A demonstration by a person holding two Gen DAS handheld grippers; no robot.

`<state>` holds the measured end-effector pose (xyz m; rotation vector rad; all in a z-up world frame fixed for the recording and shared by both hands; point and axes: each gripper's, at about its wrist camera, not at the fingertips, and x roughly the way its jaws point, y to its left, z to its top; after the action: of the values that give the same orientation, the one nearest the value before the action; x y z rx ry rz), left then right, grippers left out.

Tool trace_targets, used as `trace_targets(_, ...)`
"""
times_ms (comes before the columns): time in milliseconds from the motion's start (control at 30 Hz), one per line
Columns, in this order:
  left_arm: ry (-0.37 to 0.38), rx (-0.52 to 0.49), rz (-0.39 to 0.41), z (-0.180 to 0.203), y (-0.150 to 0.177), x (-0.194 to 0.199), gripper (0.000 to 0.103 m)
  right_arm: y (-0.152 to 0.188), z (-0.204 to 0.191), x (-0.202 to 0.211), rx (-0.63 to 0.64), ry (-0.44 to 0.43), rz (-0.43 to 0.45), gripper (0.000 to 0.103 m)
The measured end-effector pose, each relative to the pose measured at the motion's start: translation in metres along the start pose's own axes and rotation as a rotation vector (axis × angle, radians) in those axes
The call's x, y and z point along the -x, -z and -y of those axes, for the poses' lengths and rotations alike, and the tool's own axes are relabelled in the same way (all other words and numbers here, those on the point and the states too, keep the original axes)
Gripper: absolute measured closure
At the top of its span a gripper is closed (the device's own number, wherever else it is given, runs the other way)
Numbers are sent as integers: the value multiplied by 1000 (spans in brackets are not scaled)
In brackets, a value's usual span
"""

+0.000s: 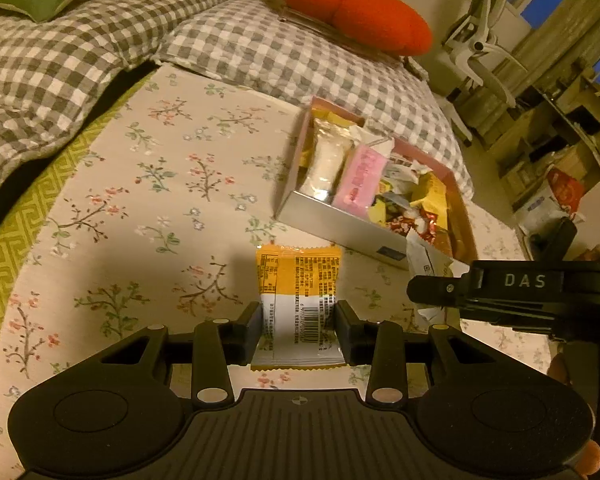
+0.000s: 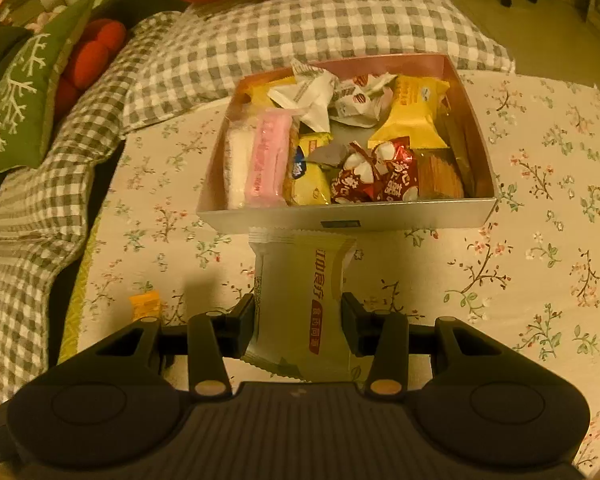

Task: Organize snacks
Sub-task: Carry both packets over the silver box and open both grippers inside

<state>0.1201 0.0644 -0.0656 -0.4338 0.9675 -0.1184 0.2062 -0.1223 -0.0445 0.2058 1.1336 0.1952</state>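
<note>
On a bed covered by a floral sheet point(image 2: 540, 184) beside a grey checked duvet point(image 2: 340, 28), an open box point(image 2: 340, 216) with pink inner walls and a silvery front holds mixed wrapped snacks, among them a pink packet point(image 2: 266, 160) and red foil sweets point(image 2: 376, 176). The right gripper point(image 2: 298, 322), angled steeply down just short of the box, is clamped partway closed on a pale cream packet point(image 2: 300, 280) with red-banded Chinese characters I cannot read. The left gripper point(image 1: 298, 326), also tilted down, pinches an orange-and-white packet point(image 1: 298, 276) showing a barcode, and "DAS" is printed on the other tool at the right edge.
</note>
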Motion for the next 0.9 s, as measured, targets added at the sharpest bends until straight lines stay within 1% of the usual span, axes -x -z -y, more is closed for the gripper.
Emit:
trace_targets(133,11,-2,20,9,-3,3,67,-3,11,15,5,-2,38,62)
trace_targets(267,3,-24,54,22,-7,8,67,-7,35,29,-24,10,75,62)
trace_targets(367,5,-41,59,33,-10,4,67,-6,51,35,-26,29,95,62)
trace_targets(500,10,-87,49,56,-11,-8,67,-6,59,33,-18,30,81,62)
trace_targets(567,9,-104,53,65,-15,-12,67,-8,62,35,-7,46,92,62)
trace_targets(633,-6,-127,67,74,-22,-15,67,-12,70,39,-4,70,114,62)
trace_targets(767,-25,-150,122,89,-48,-21,67,-25,95,42,-68,88,141,62)
trace_targets(833,-4,-158,145,96,-57,-24,67,-28,102,38,-83,103,148,62)
trace_targets(900,27,-157,139,102,-64,-33,67,-31,110,33,-98,124,150,62)
